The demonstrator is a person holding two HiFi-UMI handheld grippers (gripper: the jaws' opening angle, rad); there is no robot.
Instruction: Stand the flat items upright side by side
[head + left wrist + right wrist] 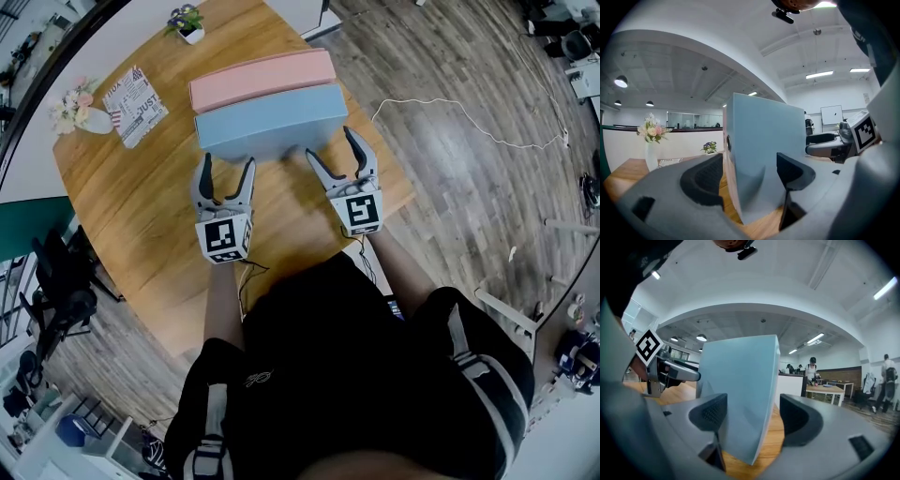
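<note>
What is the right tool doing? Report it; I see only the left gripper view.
Observer: The right tool straddles the right end of the blue box. Its jaws are apart, and bare wood shows beside one pad.
Operator: Tell me what stands behind that box.
Observer: In the head view a pink box stands upright close behind it, with their long sides parallel.
Operator: Name anything lying flat.
Observer: A printed packet lies flat on the table, to the left of both boxes.
</note>
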